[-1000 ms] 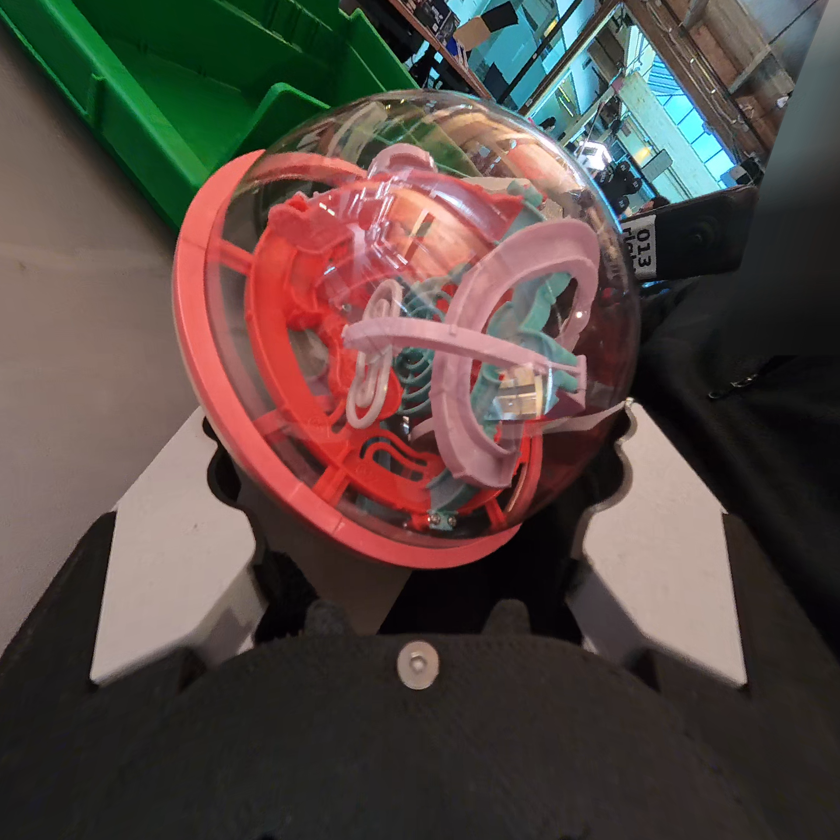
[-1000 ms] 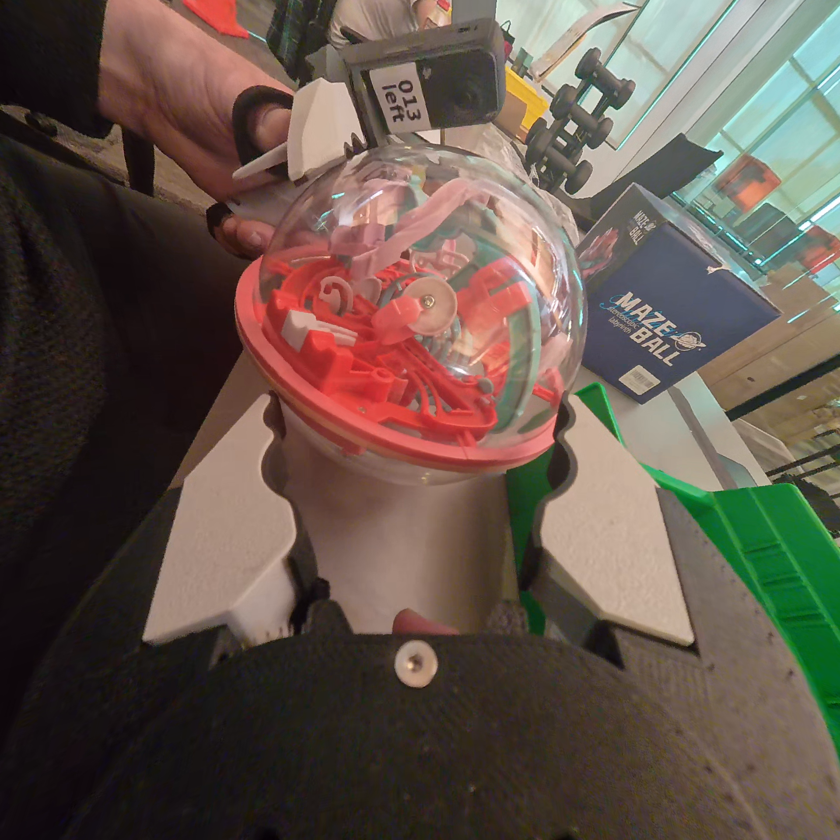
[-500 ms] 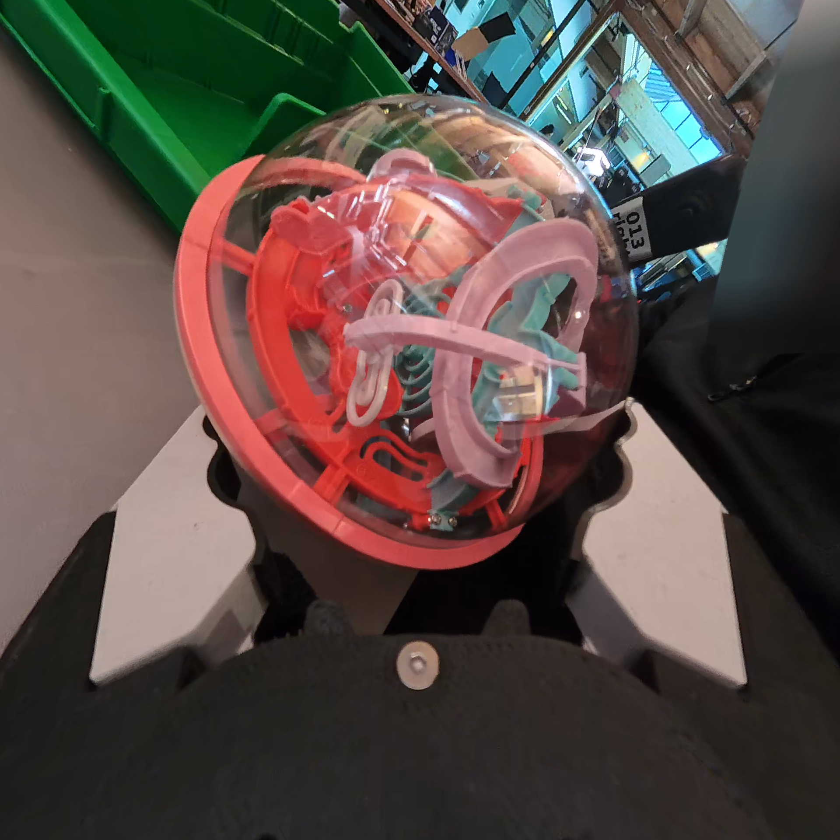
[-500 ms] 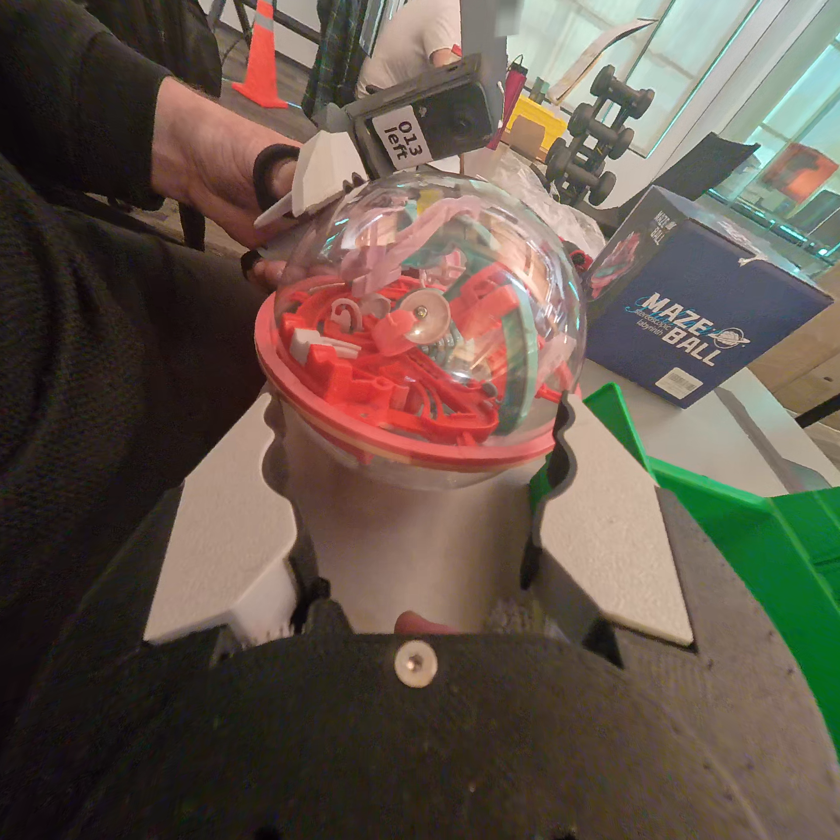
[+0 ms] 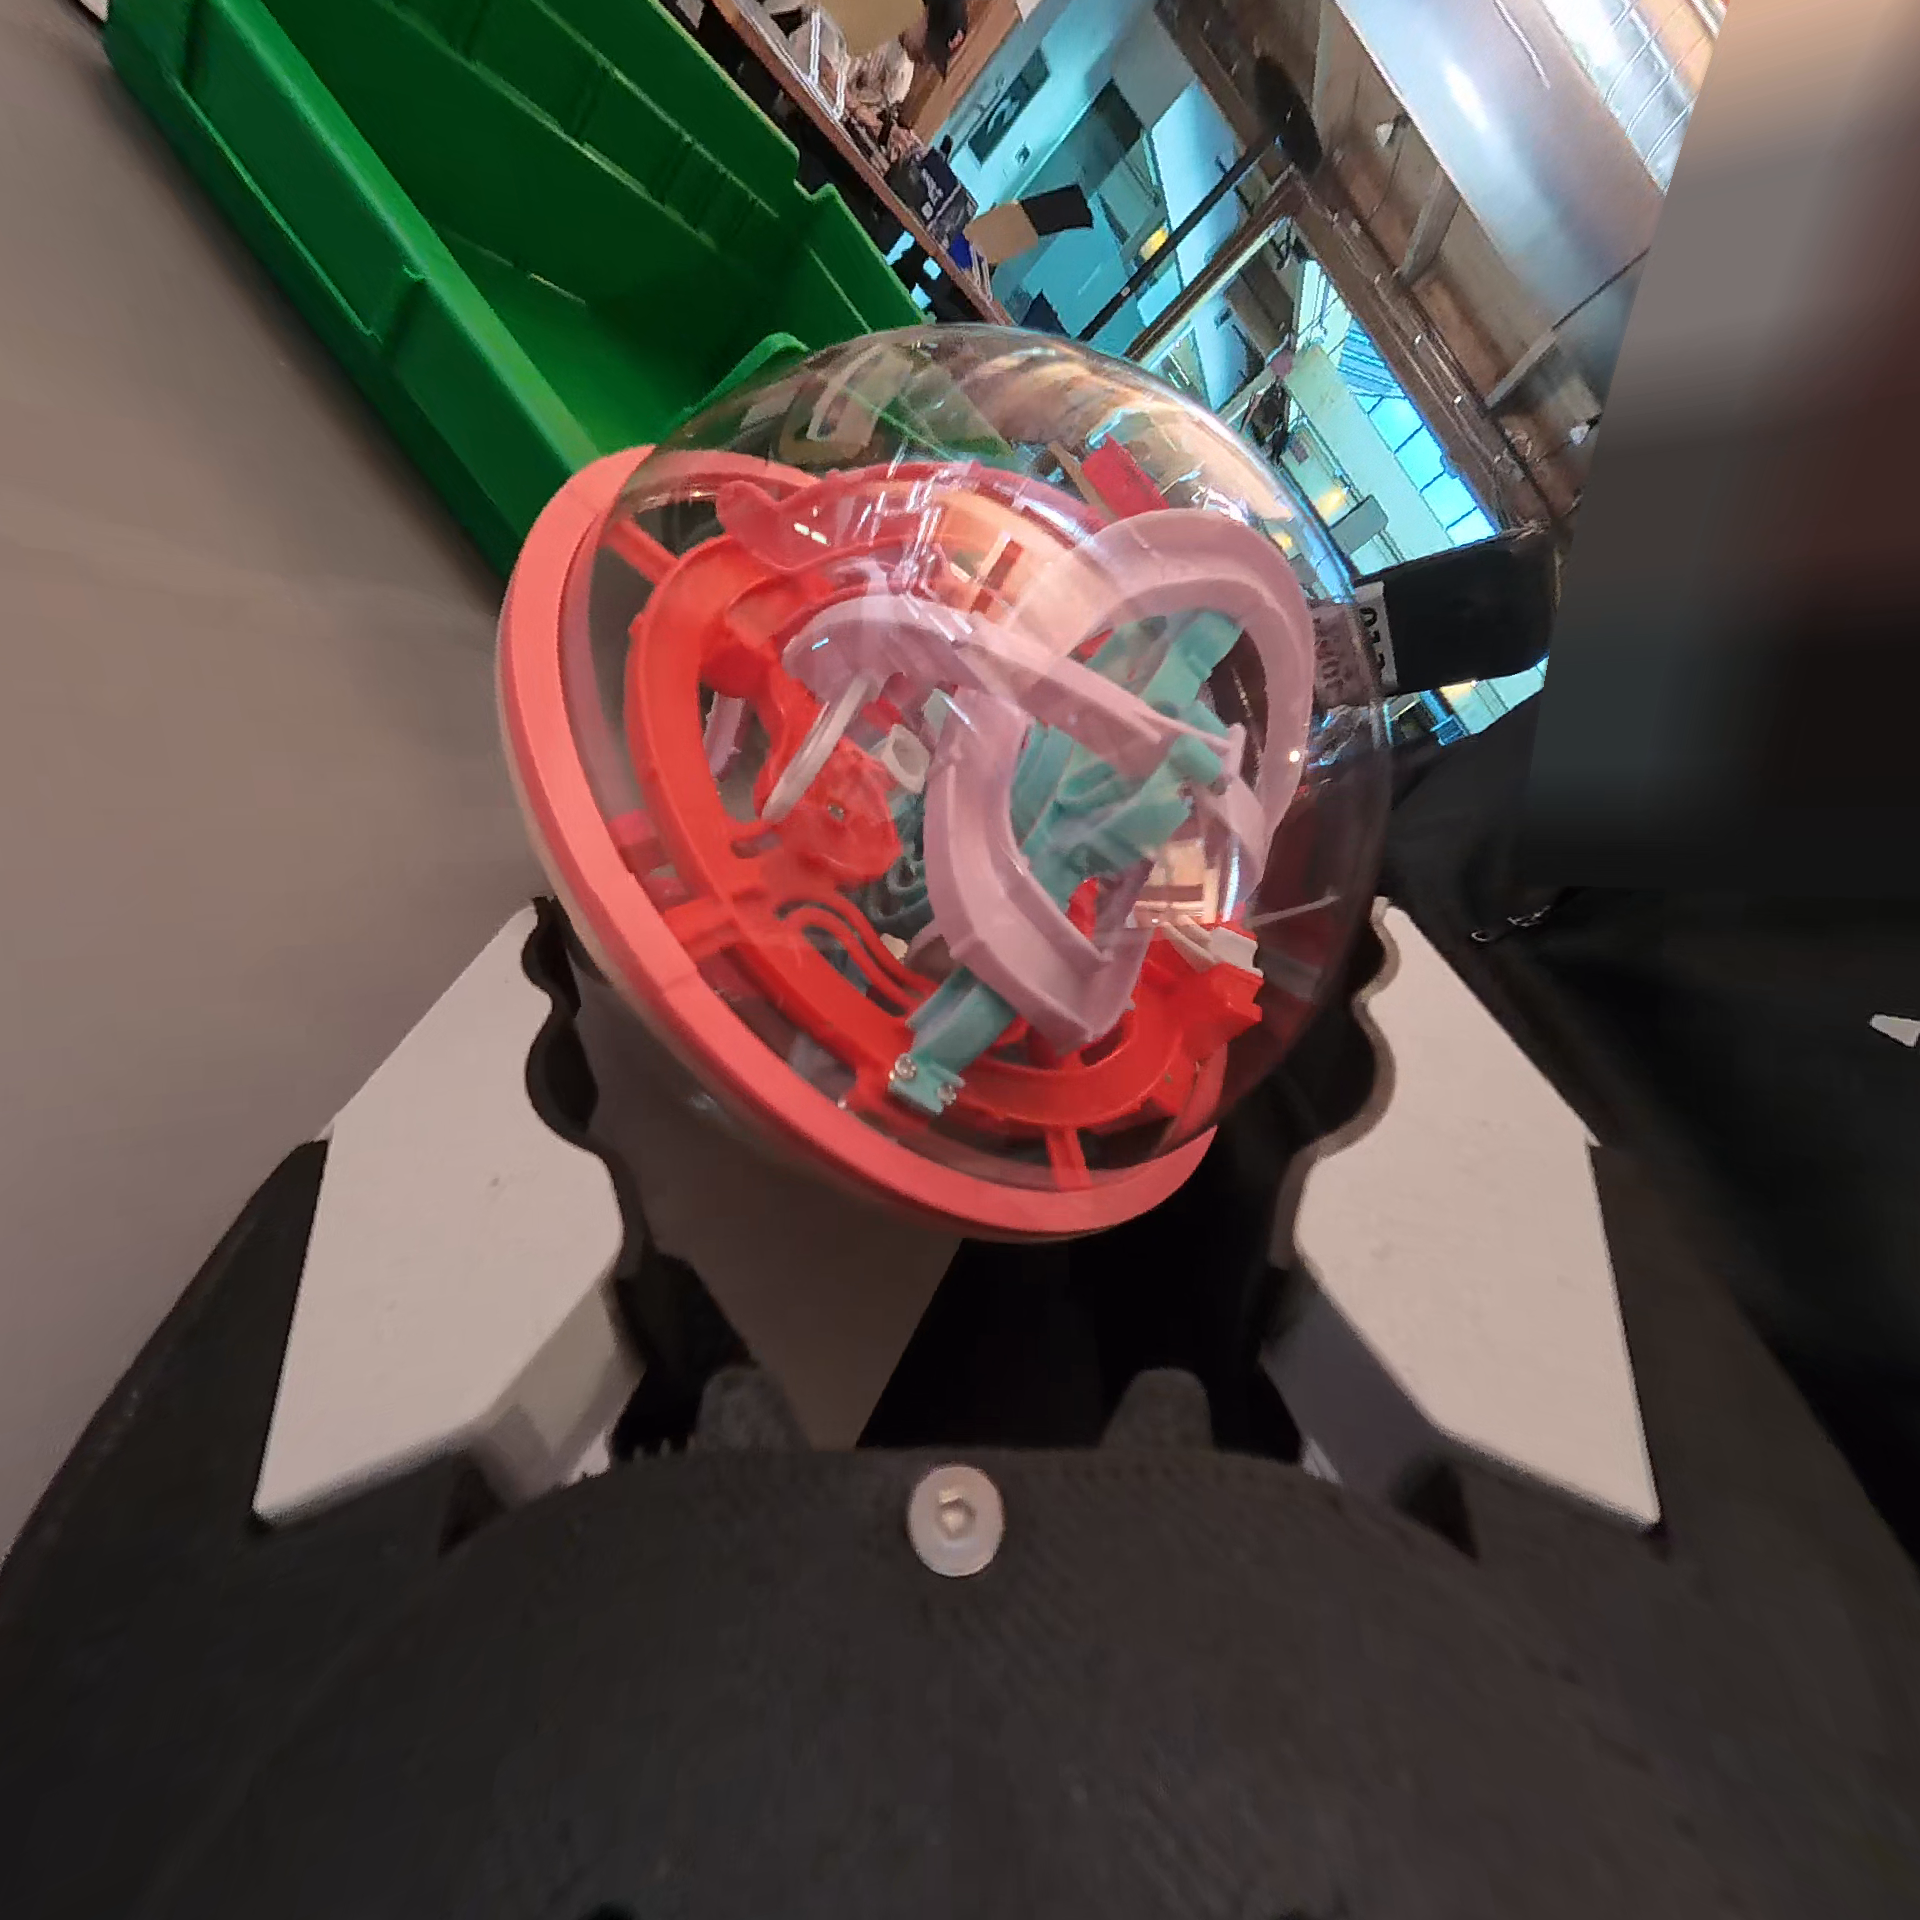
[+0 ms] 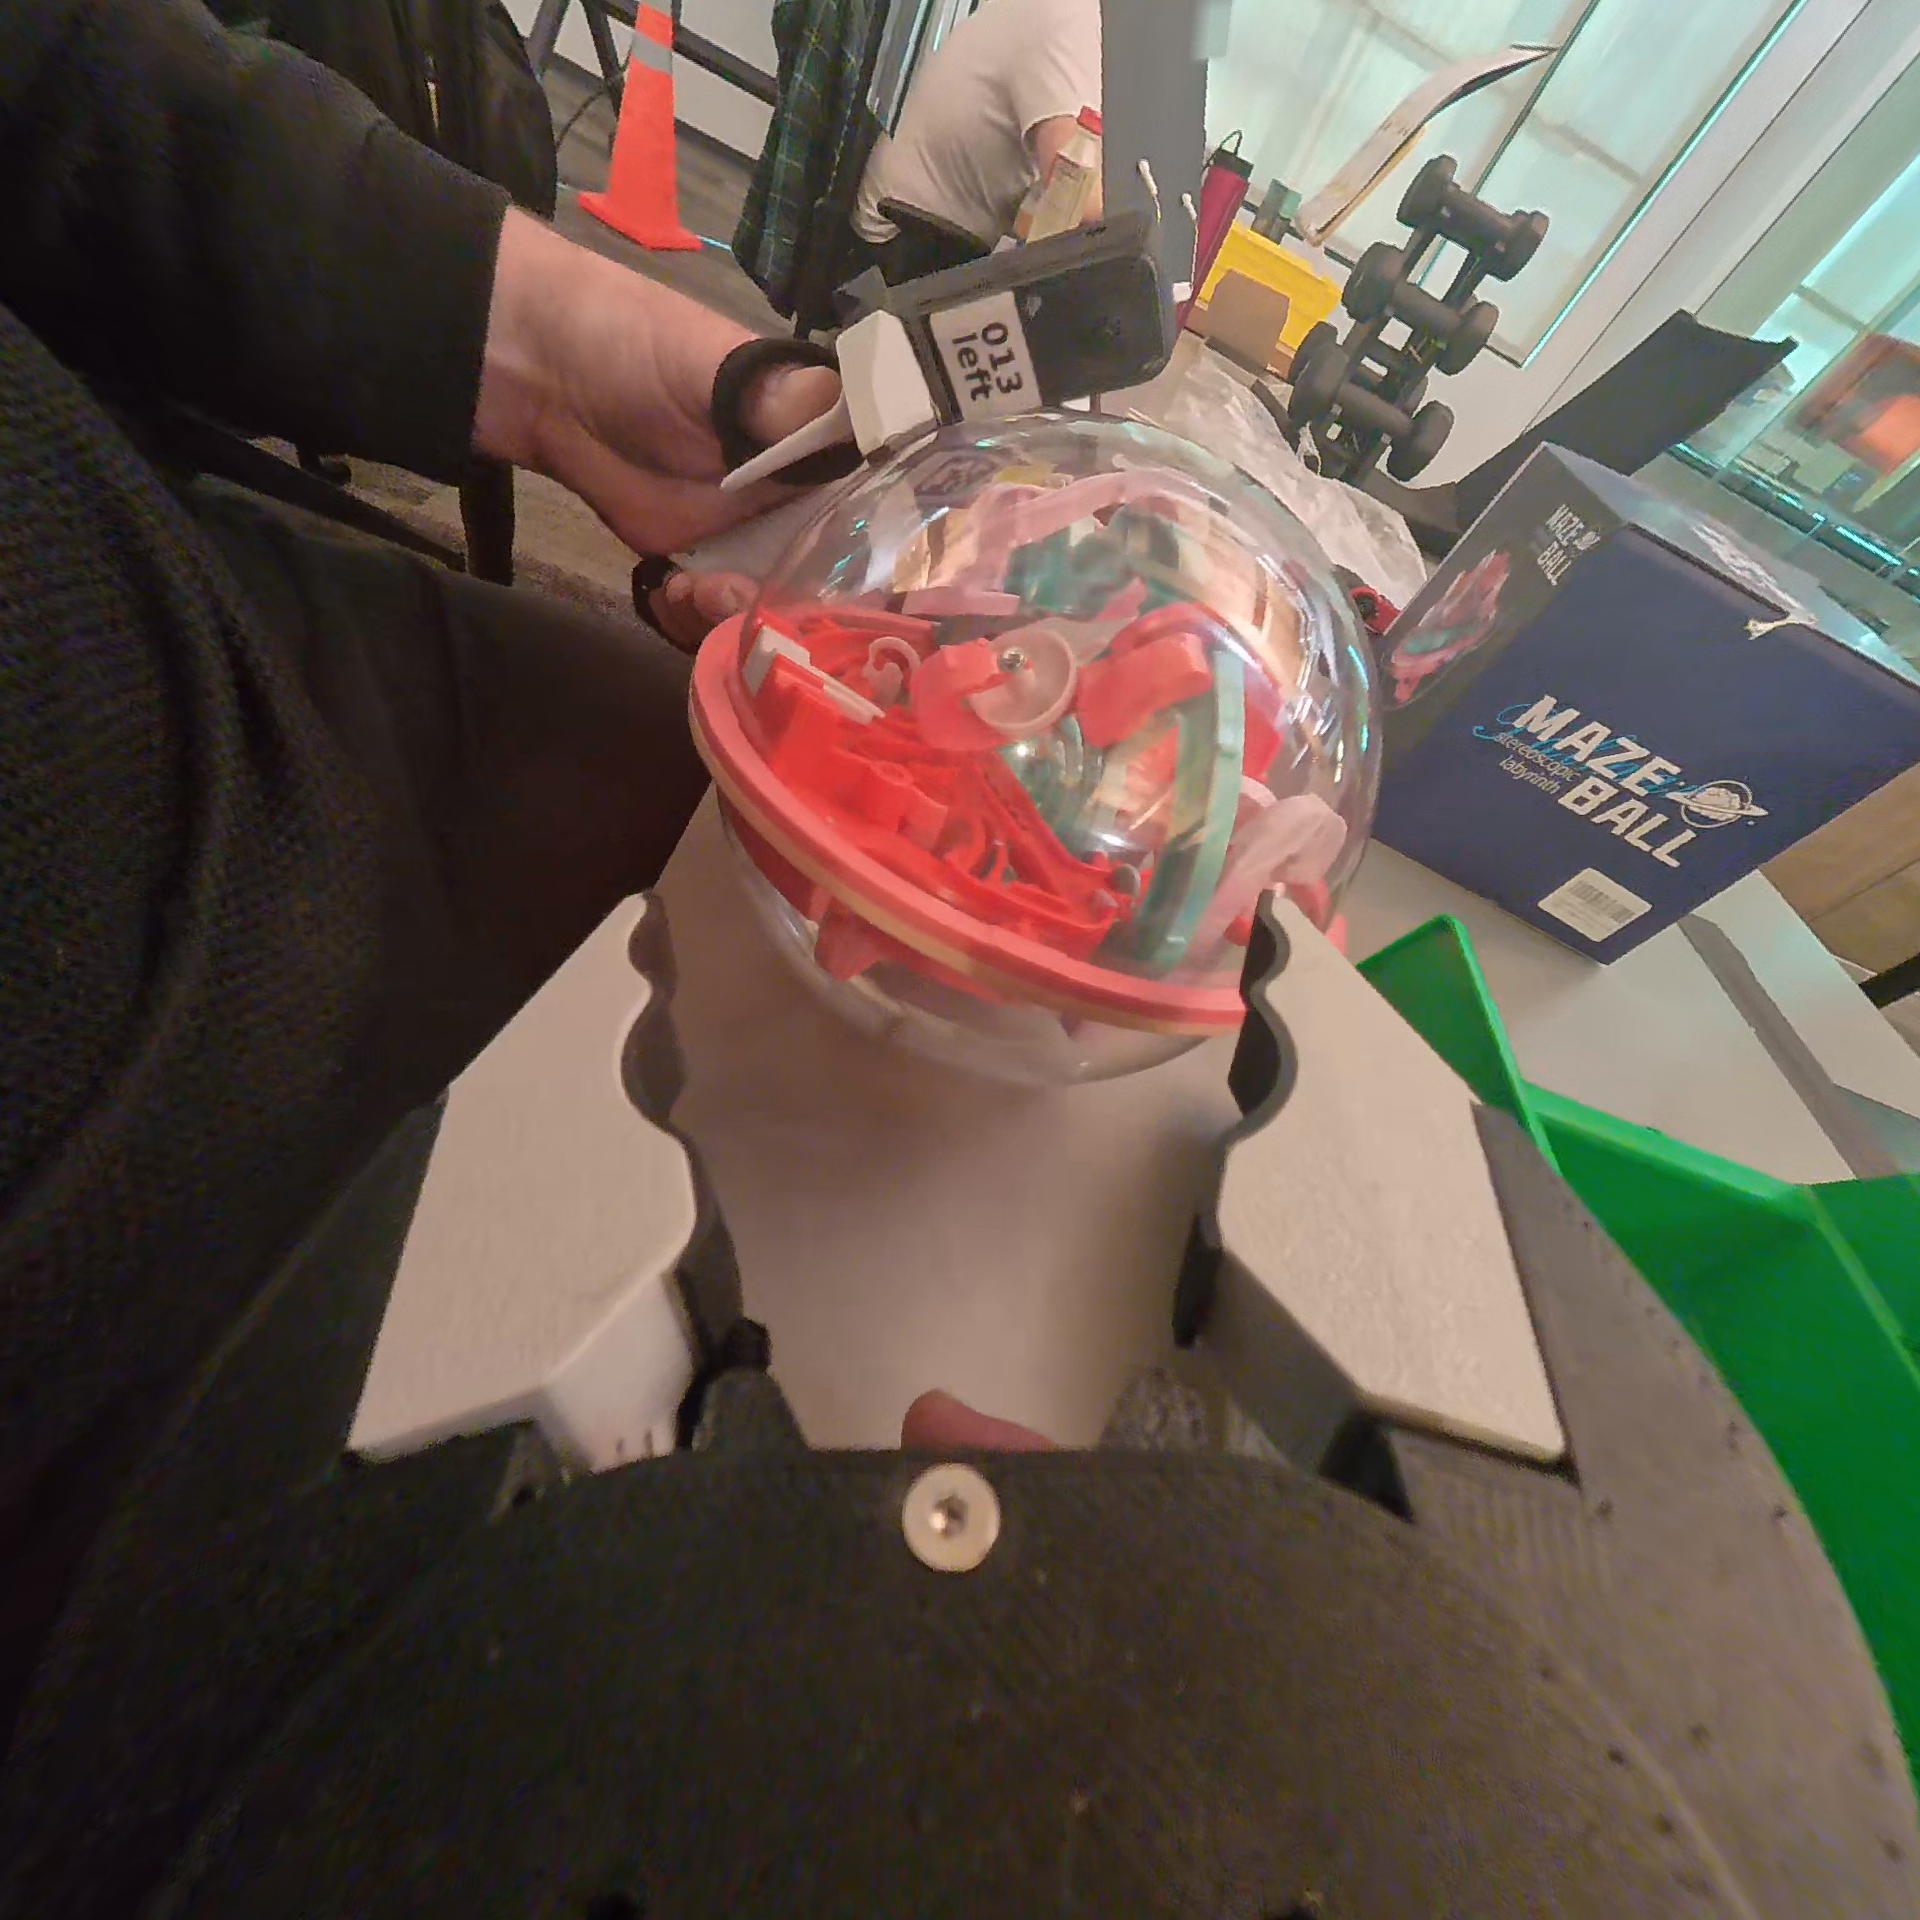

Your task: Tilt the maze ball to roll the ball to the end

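The maze ball (image 5: 940, 800) is a clear plastic sphere with a thick coral-red ring around its middle, and it is held up above the grey table (image 5: 208, 727) between the 2 grippers, which meet it from opposite sides. Inside it, bright red tracks curve around the ring, pale pink ramps loop across the centre and teal strips cross between them; a small round pink disc with a screw at its centre sits near the top in the right wrist view. The ring is tilted in both views, its left edge high and its right edge low. The left gripper (image 5: 956, 997) has its white fingers (image 5: 436, 1195) spread wide and pressed against the sphere's sides, gripping it. The right gripper (image 6: 951, 997) does the same, its fingers (image 6: 540, 1164) wide apart and its right fingertip touching the ring's low edge. I cannot make out the small ball inside the maze. A green bin (image 5: 468, 229) lies on the table behind the sphere, and a dark blue box (image 6: 1662, 748) stands farther off. A bare hand (image 6: 623, 416) in a dark sleeve holds the left gripper's handle beyond the sphere
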A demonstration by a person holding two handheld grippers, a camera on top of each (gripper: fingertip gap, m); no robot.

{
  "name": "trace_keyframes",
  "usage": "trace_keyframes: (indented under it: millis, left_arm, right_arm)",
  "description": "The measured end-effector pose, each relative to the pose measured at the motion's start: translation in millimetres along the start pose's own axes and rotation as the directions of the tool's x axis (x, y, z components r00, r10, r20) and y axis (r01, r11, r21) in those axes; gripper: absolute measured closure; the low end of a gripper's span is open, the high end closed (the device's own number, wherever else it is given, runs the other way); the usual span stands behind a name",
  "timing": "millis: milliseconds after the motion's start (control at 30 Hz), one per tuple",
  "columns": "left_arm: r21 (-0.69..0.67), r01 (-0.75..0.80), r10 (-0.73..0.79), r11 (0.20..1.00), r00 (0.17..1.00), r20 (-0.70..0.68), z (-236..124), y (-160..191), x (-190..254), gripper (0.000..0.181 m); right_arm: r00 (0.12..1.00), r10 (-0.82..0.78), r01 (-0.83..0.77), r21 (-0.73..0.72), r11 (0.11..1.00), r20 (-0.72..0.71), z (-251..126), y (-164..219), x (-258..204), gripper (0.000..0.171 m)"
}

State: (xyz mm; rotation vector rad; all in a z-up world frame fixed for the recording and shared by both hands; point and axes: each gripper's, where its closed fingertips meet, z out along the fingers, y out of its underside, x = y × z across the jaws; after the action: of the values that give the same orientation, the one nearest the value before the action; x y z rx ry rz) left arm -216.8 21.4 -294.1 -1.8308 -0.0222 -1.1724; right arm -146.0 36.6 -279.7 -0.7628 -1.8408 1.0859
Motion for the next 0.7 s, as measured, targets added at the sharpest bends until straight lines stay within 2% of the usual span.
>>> trace_keyframes:
  millis: [167, 400, 600, 700]
  left_arm:
    - [-0.003, -0.022, 0.022, 1.0, 1.0, -0.003, -1, 1, 1, 0.042]
    - [-0.043, -0.101, 0.103, 0.994, 0.994, 0.023, 0, 5, 5, 0.042]
    - [-0.081, -0.165, 0.17, 0.983, 0.984, 0.058, 2, 7, 8, 0.042]
    - [-0.096, -0.206, 0.213, 0.974, 0.975, 0.069, 3, 8, 11, 0.042]
  right_arm:
    - [1.0, -0.017, 0.017, 0.0, 1.0, -0.01, -2, 0, 1, 0.073]
    - [1.0, -0.028, 0.028, 0.01, 1.0, -0.01, -10, 1, 6, 0.099]
    - [0.999, -0.033, 0.032, 0.019, 0.999, 0.033, -17, 4, 6, 0.112]
    - [0.998, -0.052, 0.051, 0.02, 0.999, 0.037, -21, 7, 8, 0.13]
